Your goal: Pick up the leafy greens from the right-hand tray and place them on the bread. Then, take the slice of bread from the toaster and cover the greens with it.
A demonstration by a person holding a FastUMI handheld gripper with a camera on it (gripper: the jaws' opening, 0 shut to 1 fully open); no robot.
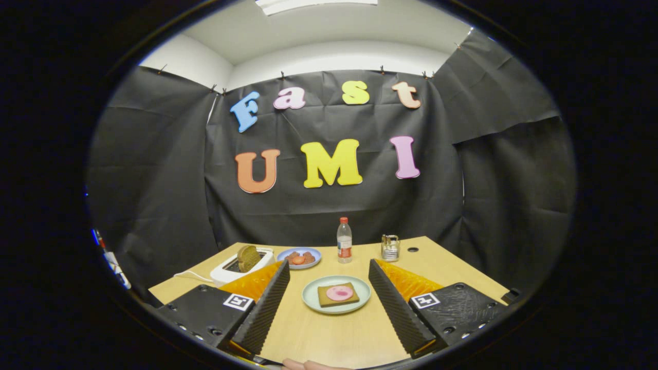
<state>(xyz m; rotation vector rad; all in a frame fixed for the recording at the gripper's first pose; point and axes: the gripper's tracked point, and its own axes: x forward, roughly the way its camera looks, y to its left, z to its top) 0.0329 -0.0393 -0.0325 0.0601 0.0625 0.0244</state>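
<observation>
My gripper (328,263) is open above the wooden table (329,334), with nothing between its fingers. Just ahead, between the fingertips, a pale green plate (313,303) carries a square slice of bread (325,299) topped with a round pink slice of ham (340,293). A white toaster (231,270) stands beyond the left finger. A brown slice of bread (248,257) sticks up out of its slot.
A blue plate (286,255) with reddish food sits behind the green plate. Farther back stand a water bottle (344,240) and a small metal holder (390,248). A cable hole (412,250) lies near the far edge. A fingertip (303,365) shows below the fingers.
</observation>
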